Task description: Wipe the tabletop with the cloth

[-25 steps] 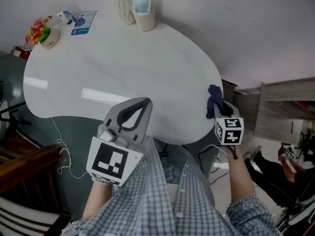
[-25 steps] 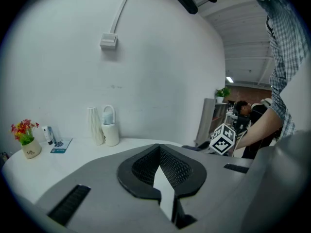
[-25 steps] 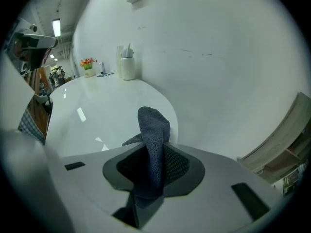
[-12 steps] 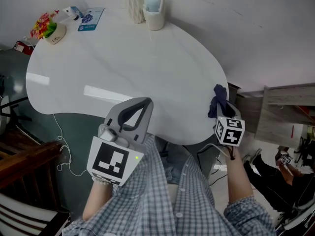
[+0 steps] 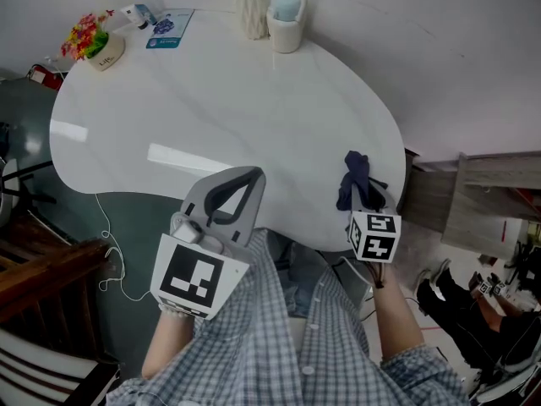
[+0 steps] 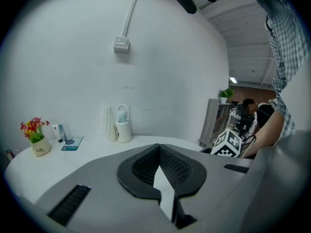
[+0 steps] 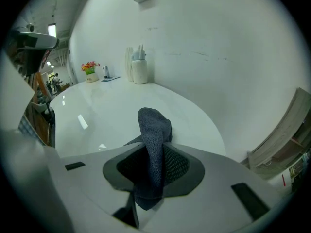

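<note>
The white kidney-shaped tabletop (image 5: pixel 254 100) fills the head view. My right gripper (image 5: pixel 360 194) is at its near right edge, shut on a dark blue cloth (image 5: pixel 352 174) that sticks up past the jaws over the table rim. In the right gripper view the cloth (image 7: pixel 154 127) is pinched between the jaws of the right gripper (image 7: pixel 152 154), with the tabletop (image 7: pixel 116 110) beyond. My left gripper (image 5: pixel 251 174) hangs at the near edge, shut with nothing in it; its jaw tips (image 6: pixel 158 147) meet over the tabletop (image 6: pixel 68 157).
At the far edge stand a white ribbed vase (image 5: pixel 251 5) and a white holder with a pale blue item (image 5: pixel 286 11). A flower pot (image 5: pixel 95 42), a small tube (image 5: pixel 139 13) and a blue card (image 5: pixel 169 29) sit far left. A grey shelf unit (image 5: pixel 482 201) is at the right, dark wooden furniture (image 5: pixel 42 277) at the lower left.
My right gripper has carried the cloth leftward, from beside the table's right edge to over its rim. The left gripper has held still.
</note>
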`<state>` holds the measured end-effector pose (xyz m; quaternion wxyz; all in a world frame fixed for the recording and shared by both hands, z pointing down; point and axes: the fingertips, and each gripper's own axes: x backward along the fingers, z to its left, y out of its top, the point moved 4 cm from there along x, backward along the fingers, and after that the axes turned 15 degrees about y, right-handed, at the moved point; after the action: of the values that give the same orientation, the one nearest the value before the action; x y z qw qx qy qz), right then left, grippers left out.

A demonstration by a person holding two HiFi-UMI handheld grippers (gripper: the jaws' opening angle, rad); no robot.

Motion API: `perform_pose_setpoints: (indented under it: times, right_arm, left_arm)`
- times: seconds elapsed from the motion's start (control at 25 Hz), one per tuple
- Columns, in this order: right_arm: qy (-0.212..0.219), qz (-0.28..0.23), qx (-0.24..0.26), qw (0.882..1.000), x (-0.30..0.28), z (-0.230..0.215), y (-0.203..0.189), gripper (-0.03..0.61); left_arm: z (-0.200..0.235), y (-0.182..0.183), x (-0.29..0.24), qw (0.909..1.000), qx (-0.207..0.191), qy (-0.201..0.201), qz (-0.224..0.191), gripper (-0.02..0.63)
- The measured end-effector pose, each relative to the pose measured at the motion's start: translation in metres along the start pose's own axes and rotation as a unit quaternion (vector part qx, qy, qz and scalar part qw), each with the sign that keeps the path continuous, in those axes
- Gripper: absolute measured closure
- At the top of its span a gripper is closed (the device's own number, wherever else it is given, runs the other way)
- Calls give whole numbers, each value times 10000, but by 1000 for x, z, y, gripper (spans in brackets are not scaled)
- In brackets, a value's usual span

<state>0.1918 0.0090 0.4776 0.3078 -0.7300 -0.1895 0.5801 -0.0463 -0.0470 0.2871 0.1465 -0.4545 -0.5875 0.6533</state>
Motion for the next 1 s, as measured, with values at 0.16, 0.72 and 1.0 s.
perform_pose_setpoints:
  times: [0.16,0.72,1.0]
  right_arm:
    - [186,3,101,9998,-11,32,6,494]
    - [1010,100,783,9918,-71,139,53,494]
    - [1417,171,1304,9811,-105,180,84,494]
  left_arm:
    - [12,-4,4,10000,-7,19,9,609]
    - [55,-18,18,9998,73,197,32,609]
    - [72,-28,25,9992,194,336,99,609]
